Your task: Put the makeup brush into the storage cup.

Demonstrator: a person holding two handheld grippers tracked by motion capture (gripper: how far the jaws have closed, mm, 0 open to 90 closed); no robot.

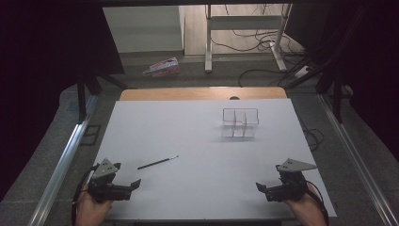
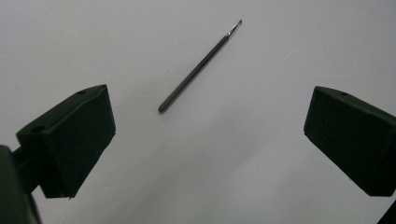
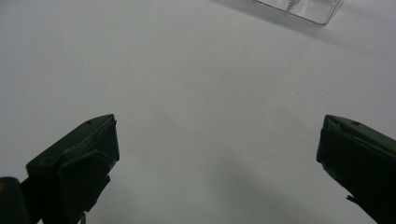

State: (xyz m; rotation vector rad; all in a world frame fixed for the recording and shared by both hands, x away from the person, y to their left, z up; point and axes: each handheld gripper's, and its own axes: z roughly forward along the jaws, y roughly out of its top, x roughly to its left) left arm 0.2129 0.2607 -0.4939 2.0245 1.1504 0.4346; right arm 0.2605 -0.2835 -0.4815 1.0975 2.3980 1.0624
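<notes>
A thin dark pen (image 1: 157, 163) lies on the white table (image 1: 188, 132), left of centre, its silvery tip pointing right and away. In the left gripper view the pen (image 2: 200, 66) lies a short way ahead of the jaws, its tip farthest from them. My left gripper (image 1: 127, 175) rests near the front left edge, open and empty; its jaws (image 2: 208, 121) stand wide apart. A clear plastic box with compartments (image 1: 240, 123) stands at the back right. My right gripper (image 1: 269, 176) sits at the front right, open and empty (image 3: 217, 135), with the clear box (image 3: 303, 7) far ahead.
A wooden table edge (image 1: 202, 93) shows beyond the white sheet. On the floor behind are a pink carton (image 1: 162, 67), a white desk frame (image 1: 244, 28) and loose cables (image 1: 263, 47). Metal rails (image 1: 61, 160) run along both sides.
</notes>
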